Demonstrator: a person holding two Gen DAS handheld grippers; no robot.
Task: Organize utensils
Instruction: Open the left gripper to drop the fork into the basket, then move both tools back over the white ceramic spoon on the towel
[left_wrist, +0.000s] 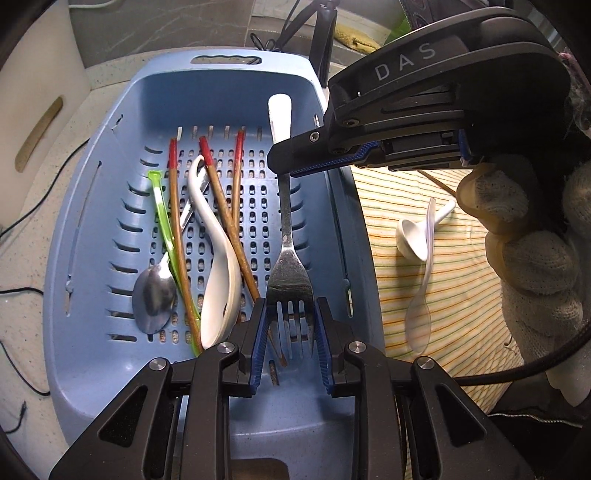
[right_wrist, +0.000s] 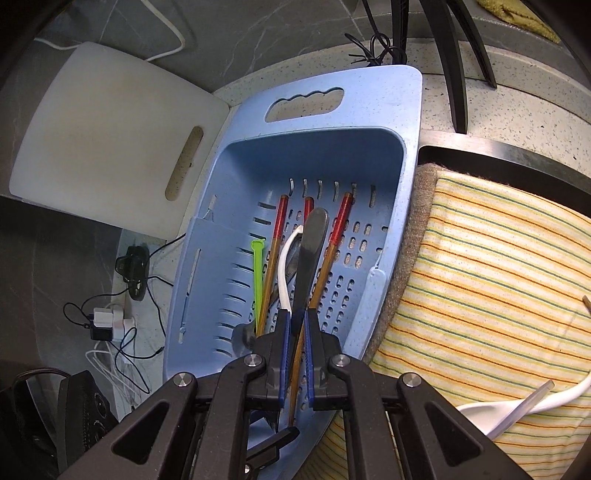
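Right now both grippers share one metal fork (left_wrist: 286, 236). The right gripper (right_wrist: 295, 325) is clenched on its handle; in the left wrist view it comes in from the right and pinches the shaft partway along. The left gripper (left_wrist: 290, 317) has its pads against the tine end, jaws only slightly apart w/ the fork head between them, so it looks like a grip on the tines. The fork sits over the right side of the blue basket (left_wrist: 92, 229); can't tell if it touches the floor.

Beside it in the basket: a white ceramic spoon (left_wrist: 218, 258), red-tipped chopsticks (left_wrist: 221, 206), a green plastic utensil (left_wrist: 164, 218) and a metal spoon (left_wrist: 153, 299).

Judging progress: mostly done. Left on the striped cloth (left_wrist: 461, 295) are a small white ceramic spoon (left_wrist: 412, 236) and a clear plastic spoon (left_wrist: 421, 295), plus what may be a chopstick end at the right wrist view's edge.
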